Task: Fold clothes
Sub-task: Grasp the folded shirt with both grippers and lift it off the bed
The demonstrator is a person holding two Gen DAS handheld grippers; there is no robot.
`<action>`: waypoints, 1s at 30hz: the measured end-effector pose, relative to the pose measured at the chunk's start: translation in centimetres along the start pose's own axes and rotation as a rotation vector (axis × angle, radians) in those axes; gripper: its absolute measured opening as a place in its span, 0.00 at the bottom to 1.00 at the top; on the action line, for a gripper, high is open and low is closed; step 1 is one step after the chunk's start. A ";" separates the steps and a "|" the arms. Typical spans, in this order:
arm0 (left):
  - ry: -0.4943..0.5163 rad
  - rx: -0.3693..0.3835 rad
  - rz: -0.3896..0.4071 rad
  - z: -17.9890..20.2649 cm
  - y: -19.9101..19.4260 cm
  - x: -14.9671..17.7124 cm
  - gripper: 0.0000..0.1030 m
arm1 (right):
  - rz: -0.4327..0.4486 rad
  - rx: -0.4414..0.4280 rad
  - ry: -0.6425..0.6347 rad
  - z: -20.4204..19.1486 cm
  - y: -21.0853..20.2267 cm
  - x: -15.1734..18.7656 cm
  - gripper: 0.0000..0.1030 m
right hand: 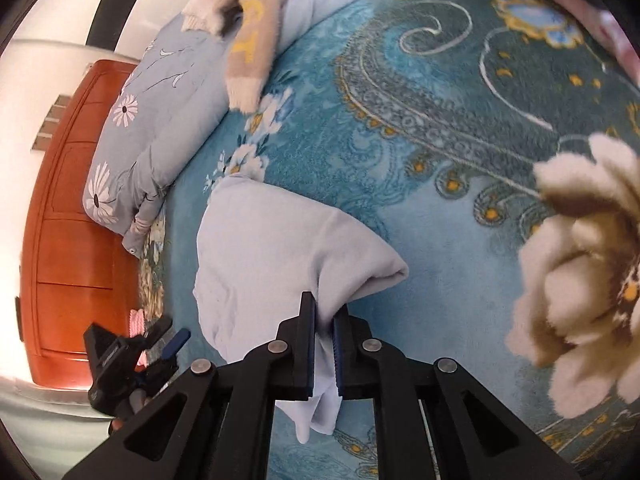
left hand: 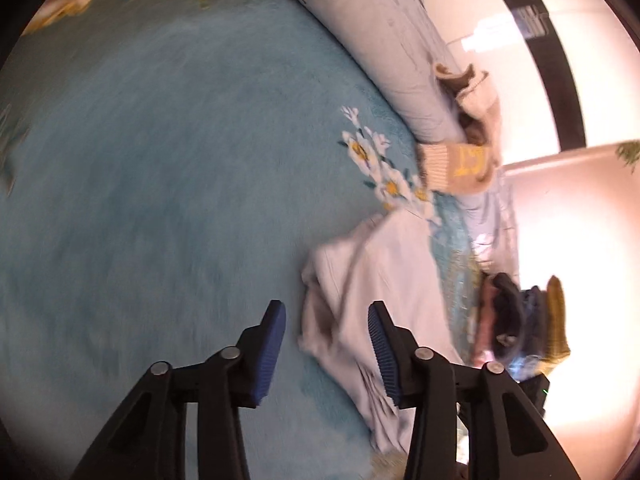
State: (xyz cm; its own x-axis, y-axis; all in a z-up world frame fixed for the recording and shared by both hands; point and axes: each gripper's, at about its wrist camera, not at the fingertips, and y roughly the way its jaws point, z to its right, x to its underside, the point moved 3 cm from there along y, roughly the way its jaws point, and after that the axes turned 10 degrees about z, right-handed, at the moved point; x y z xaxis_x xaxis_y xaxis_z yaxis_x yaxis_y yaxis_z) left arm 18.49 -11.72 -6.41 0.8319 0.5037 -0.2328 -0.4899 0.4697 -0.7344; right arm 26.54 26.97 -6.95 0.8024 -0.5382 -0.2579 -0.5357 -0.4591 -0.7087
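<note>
A pale lilac garment (right hand: pixel 272 252) lies bunched on the teal floral bedspread (right hand: pixel 440 240). My right gripper (right hand: pixel 325 320) is shut on an edge of this garment, with cloth hanging between the pads. In the left wrist view the same garment (left hand: pixel 372 280) lies crumpled just ahead and to the right of my left gripper (left hand: pixel 326 312), which is open and empty over the bedspread (left hand: pixel 160 160). My left gripper also shows in the right wrist view (right hand: pixel 168 338) at the lower left.
A beige knitted sweater with yellow letters (right hand: pixel 248 40) lies on a folded grey-blue floral quilt (right hand: pixel 132 140); both show in the left wrist view (left hand: pixel 460 160). An orange wooden cabinet (right hand: pixel 68 240) stands beside the bed. White wall lies to the right (left hand: pixel 580 240).
</note>
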 end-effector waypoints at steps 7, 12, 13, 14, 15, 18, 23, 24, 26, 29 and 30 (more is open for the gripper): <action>-0.053 0.055 -0.079 -0.7 4.5 0.3 0.55 | 0.022 -0.006 0.107 3.2 0.3 0.2 0.31; -0.021 0.106 -0.094 1.0 6.0 0.6 0.66 | 0.036 -0.032 0.227 4.7 1.1 2.0 0.35; -0.020 0.124 -0.106 1.3 6.3 0.7 0.66 | 0.037 -0.040 0.253 4.9 1.4 2.5 0.35; -0.019 0.143 -0.118 1.6 6.7 0.8 0.66 | 0.041 -0.052 0.277 5.0 1.5 2.9 0.35; -0.012 0.152 -0.127 1.9 7.0 1.0 0.66 | 0.047 -0.061 0.293 4.9 1.7 3.2 0.35; 0.023 0.145 -0.124 2.7 7.5 1.2 0.64 | 0.066 -0.068 0.305 4.5 2.1 3.7 0.35; 0.042 0.136 -0.124 3.2 7.8 1.6 0.43 | 0.092 -0.084 0.332 3.9 2.3 4.0 0.33; 0.056 0.122 -0.118 3.3 7.7 1.7 0.38 | 0.094 -0.088 0.331 3.7 2.3 3.9 0.26; 0.064 0.115 -0.120 3.5 7.7 2.0 0.24 | 0.092 -0.090 0.318 3.2 2.2 3.7 0.17; 0.057 0.108 -0.108 3.9 7.1 2.7 0.16 | 0.083 -0.091 0.278 2.4 1.8 2.7 0.09; 0.053 0.107 -0.108 4.0 6.7 3.0 0.15 | 0.077 -0.093 0.259 2.3 1.5 2.1 0.08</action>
State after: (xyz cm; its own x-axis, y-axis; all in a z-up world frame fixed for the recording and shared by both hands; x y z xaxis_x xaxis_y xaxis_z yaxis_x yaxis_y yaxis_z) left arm 16.64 -4.11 -9.48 0.8924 0.4085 -0.1918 -0.4197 0.5948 -0.6856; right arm 28.06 26.75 -10.00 0.6711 -0.7310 -0.1237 -0.6237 -0.4665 -0.6272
